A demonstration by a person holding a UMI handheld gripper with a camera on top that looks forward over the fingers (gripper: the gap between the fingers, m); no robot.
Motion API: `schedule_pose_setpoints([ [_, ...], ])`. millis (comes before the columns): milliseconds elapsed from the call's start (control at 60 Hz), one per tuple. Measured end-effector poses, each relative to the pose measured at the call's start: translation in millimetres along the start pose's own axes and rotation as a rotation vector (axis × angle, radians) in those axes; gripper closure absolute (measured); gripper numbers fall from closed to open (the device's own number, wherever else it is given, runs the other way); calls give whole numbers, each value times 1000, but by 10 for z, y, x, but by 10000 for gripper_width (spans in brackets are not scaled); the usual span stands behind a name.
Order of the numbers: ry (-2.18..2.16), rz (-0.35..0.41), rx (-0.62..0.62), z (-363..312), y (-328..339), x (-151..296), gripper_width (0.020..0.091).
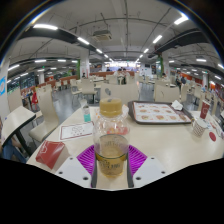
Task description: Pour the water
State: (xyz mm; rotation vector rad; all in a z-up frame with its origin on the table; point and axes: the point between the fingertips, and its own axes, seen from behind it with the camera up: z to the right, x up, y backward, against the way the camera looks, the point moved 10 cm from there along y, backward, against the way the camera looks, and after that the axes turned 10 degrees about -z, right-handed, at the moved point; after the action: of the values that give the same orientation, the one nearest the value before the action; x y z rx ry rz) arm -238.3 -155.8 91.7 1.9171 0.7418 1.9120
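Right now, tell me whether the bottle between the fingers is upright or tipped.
Upright. The bottle stands vertical on the table, cap at top, between the gripper's purple pads.

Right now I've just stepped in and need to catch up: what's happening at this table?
A person's handheld tool has a clear jar with a yellowish lid between its two fingers, apparently gripped from both sides, and the jar looks upright. This seems to be an early stage of pouring water. Beyond it on the white table lie a tray and a sheet of paper; a red object sits beside the tool.
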Motion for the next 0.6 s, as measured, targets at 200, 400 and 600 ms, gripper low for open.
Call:
schedule_pose_setpoints([
  [200, -42, 22, 74, 119, 243, 410, 726],
  [400, -441, 127, 312, 772, 564, 1305, 724],
  [600, -1033, 168, 615, 1869, 416, 1814, 726],
])
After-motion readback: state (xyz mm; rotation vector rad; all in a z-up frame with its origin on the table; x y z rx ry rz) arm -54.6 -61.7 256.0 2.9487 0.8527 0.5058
